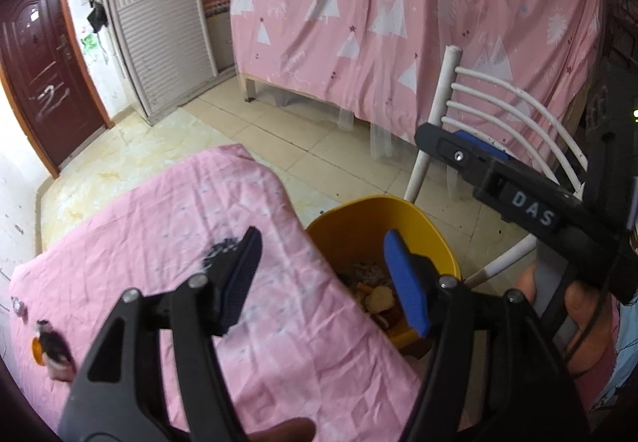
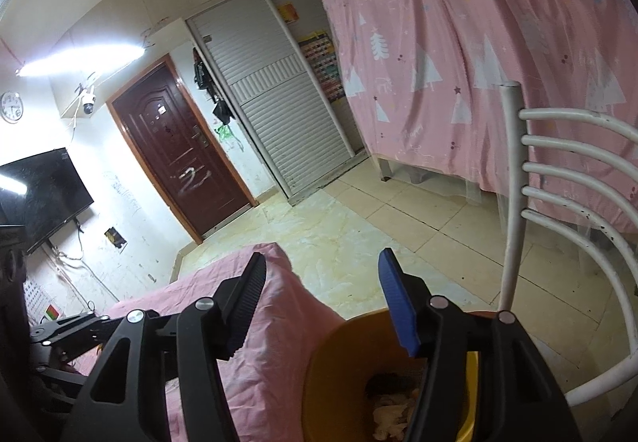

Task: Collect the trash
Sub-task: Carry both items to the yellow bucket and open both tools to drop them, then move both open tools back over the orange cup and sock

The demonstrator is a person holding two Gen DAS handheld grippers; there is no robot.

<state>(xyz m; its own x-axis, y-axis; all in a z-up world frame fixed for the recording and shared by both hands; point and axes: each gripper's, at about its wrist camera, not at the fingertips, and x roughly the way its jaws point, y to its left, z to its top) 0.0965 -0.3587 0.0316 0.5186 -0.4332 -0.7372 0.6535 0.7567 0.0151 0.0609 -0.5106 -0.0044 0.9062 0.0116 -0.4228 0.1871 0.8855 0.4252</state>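
Both tools open, empty, over yellow bin (image 1: pixel 398 226). Remaining scraps (image 1: pixel 50 346) lie at table (image 1: pixel 167 210) far left edge; left tool (image 1: pixel 323 274) nearer than right tool (image 2: pixel 323 298).

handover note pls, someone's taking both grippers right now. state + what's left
Left gripper: jaws open, empty, over the table edge beside the yellow bin.
Right gripper: jaws open, empty, above the bin.
Done: scraps already lie in the bin.
Left: dark scrap mid pink tablecloth; wrapper pieces with an orange bit near the cloth's left edge.
White chair stands just behind the bin.
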